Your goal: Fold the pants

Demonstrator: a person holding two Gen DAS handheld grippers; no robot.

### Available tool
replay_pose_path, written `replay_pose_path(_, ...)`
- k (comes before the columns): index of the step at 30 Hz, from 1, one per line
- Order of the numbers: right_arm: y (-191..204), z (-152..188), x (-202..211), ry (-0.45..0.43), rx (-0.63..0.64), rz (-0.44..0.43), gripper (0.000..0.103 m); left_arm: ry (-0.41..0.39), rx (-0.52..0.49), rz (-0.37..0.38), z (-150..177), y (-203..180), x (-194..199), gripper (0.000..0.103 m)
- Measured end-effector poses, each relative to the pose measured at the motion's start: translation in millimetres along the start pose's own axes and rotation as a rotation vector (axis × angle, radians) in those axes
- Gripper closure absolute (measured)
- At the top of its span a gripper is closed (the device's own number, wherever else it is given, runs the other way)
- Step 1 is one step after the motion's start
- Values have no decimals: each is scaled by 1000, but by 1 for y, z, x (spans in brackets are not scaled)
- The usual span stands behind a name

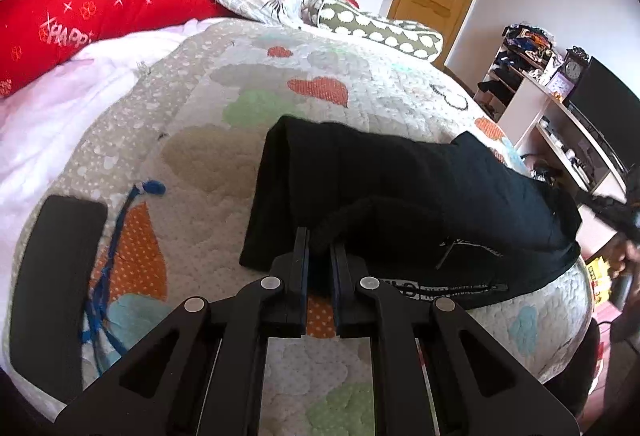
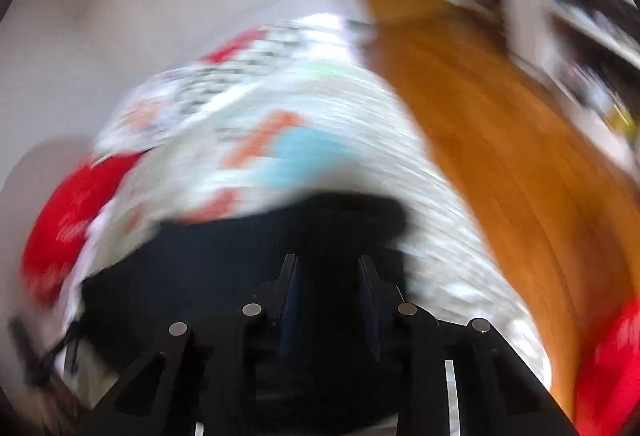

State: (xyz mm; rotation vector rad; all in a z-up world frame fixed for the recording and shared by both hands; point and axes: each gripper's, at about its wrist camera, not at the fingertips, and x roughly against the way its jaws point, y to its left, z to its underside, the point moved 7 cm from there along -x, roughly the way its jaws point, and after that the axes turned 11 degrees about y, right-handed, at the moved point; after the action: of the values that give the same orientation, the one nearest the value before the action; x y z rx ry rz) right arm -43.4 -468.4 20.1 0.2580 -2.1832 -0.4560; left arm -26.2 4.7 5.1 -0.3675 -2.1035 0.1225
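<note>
I keep my left gripper (image 1: 319,248) pinched on a raised fold of the black pants (image 1: 420,196), which lie partly folded on the quilted bedspread (image 1: 200,156) near its right edge, so the cloth is anchored while the other side works. My right gripper (image 2: 329,266) hangs over the dark fabric with its jaws apart and nothing visibly between them (that view is badly smeared). A phone (image 1: 56,276) lies well clear on the left.

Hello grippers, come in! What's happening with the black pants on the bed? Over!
Left gripper shut on a fold of the black pants. Right gripper jaws apart above them, view blurred. Dark flat thing and blue cord lie beside them, clear.
</note>
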Motion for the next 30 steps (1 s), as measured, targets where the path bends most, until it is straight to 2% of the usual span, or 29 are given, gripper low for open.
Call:
replay_pose_path(1, 14, -4, 9, -17, 46, -31, 74, -9, -1, -1, -2, 0, 3, 95)
replay_pose_path(2, 17, -7, 19, -46, 61, -14, 71, -16, 0, -2, -3, 1, 4, 95)
replay_pose_path(3, 11, -9, 25, -68, 48, 43, 62, -22, 7, -2, -5, 3, 6, 95)
replay_pose_path(4, -6, -9, 32, -91, -6, 159, 56, -22, 13, 1, -5, 4, 6, 95)
replay_pose_path(5, -20, -7, 34, -93, -52, 209, 50, -18, 17, 3, -6, 4, 5, 95)
replay_pose_path(6, -36, -2, 32, -74, -110, 216, 50, -16, 17, -1, -6, 4, 3, 95)
replay_pose_path(10, -85, 22, 12, 23, -306, 165, 50, -4, 17, -9, -2, 5, -2, 95)
replay_pose_path(14, -83, 27, -15, 79, -292, 90, 50, 0, 28, -7, 0, 6, -3, 95)
replay_pose_path(16, -74, 24, -26, 94, -246, 60, 64, 2, 23, -16, -1, 5, -3, 95)
replay_pose_path(17, -70, 22, -28, 92, -236, 65, 88, 2, 22, -18, -1, 5, -3, 95)
replay_pose_path(18, -66, 18, -21, 60, -220, 81, 94, 1, 23, -15, -2, 5, -2, 95)
replay_pose_path(20, -58, 15, 7, -26, -173, 91, 94, -6, 19, -7, -2, 4, 2, 95)
replay_pose_path(23, -48, 21, 39, -77, -141, 96, 94, -17, 11, -1, 0, 5, 5, 95)
replay_pose_path(26, -47, 35, 42, -36, -105, 166, 94, -7, 28, 3, 3, 8, 0, 95)
replay_pose_path(30, -67, 45, 20, 29, -128, 269, 95, 2, 54, 17, 9, 11, -3, 95)
